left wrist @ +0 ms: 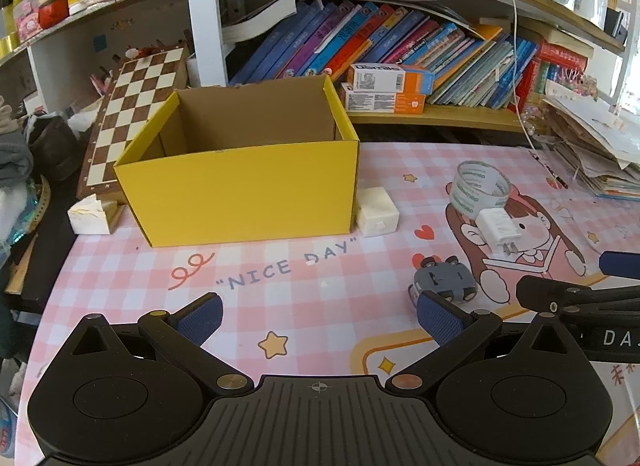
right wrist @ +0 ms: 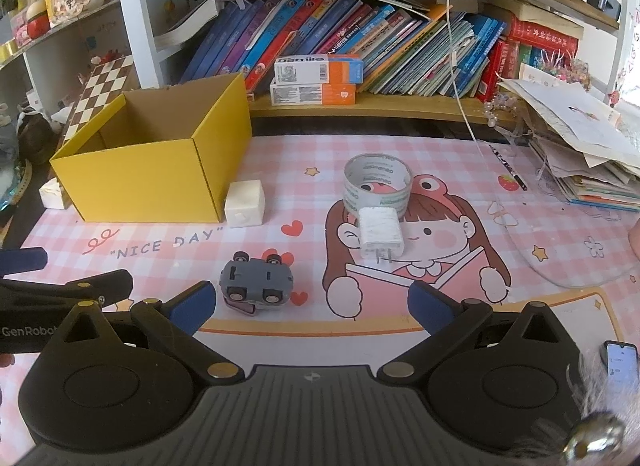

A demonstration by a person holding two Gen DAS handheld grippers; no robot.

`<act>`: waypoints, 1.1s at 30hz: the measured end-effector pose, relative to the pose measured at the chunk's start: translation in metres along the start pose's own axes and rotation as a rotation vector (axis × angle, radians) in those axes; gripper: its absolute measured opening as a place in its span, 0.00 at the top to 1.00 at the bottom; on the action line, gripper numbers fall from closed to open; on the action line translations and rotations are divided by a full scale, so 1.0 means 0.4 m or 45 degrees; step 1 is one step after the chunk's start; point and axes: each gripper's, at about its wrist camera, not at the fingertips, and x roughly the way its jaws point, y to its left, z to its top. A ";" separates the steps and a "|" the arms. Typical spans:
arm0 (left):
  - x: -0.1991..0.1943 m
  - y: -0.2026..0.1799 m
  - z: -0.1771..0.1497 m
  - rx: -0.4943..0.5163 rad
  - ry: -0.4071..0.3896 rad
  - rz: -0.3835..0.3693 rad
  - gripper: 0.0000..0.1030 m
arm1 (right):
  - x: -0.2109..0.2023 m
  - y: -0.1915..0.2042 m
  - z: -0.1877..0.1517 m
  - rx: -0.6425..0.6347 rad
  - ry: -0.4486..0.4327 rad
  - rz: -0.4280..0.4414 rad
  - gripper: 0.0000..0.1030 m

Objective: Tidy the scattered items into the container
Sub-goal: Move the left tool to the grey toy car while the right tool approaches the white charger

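Note:
An open yellow cardboard box (left wrist: 240,193) (right wrist: 140,181) stands on the pink checked mat; what shows of its inside is bare. A white block (left wrist: 377,211) (right wrist: 245,203) rests against its right side. A clear tape roll (left wrist: 480,185) (right wrist: 378,181) stands further right, with a white plug charger (left wrist: 498,227) (right wrist: 379,233) in front of it. A grey toy car (left wrist: 444,280) (right wrist: 256,284) lies upside down. My left gripper (left wrist: 320,322) is open and empty, the car just beyond its right finger. My right gripper (right wrist: 312,306) is open and empty, the car by its left finger.
A shelf of leaning books (right wrist: 360,49) and two toothpaste boxes (right wrist: 316,79) line the back. A chessboard (left wrist: 132,117) leans behind the box. A tissue box (left wrist: 90,213) sits at the left edge. Piled papers (right wrist: 580,153) lie right; a phone (right wrist: 620,362) lies near right.

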 end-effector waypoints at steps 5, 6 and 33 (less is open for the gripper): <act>0.006 0.000 -0.001 -0.011 0.012 -0.005 0.00 | 0.008 -0.002 0.001 -0.001 0.008 0.005 0.00; 0.007 0.000 -0.001 -0.015 0.014 -0.007 0.00 | 0.009 -0.003 0.001 -0.001 0.010 0.007 0.00; 0.037 -0.035 0.000 0.003 0.042 0.009 0.00 | 0.047 -0.065 0.003 0.086 0.059 0.066 0.00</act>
